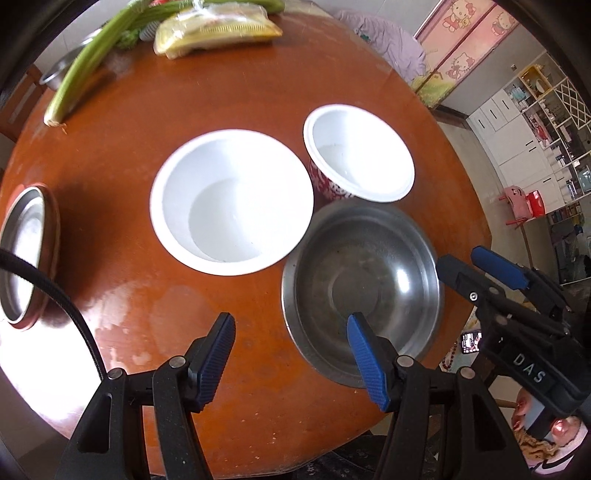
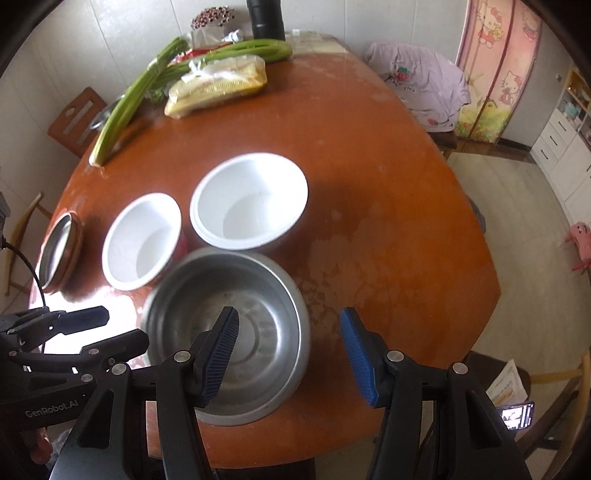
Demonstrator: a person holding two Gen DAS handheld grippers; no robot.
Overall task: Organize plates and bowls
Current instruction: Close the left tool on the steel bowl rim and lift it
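Note:
A steel bowl (image 1: pixel 362 291) (image 2: pixel 229 332) sits near the table's front edge. Behind it stand a white bowl (image 1: pixel 232 201) (image 2: pixel 142 242) and a second white bowl with a red patterned outside (image 1: pixel 358 162) (image 2: pixel 249 206). A small steel dish with a brown rim (image 1: pixel 27 254) (image 2: pixel 61 251) lies at the far left. My left gripper (image 1: pixel 291 358) is open, its right finger over the steel bowl's near rim. My right gripper (image 2: pixel 290 356) is open above the steel bowl's right rim; it also shows in the left wrist view (image 1: pixel 480 269).
The round brown table (image 1: pixel 258 92) (image 2: pixel 369 166) carries green stalks (image 1: pixel 88 59) (image 2: pixel 125 107) and a yellow bagged package (image 1: pixel 214 31) (image 2: pixel 218 86) at the back. A wooden chair (image 2: pixel 74 118) stands left, another chair with a phone (image 2: pixel 517 415) right.

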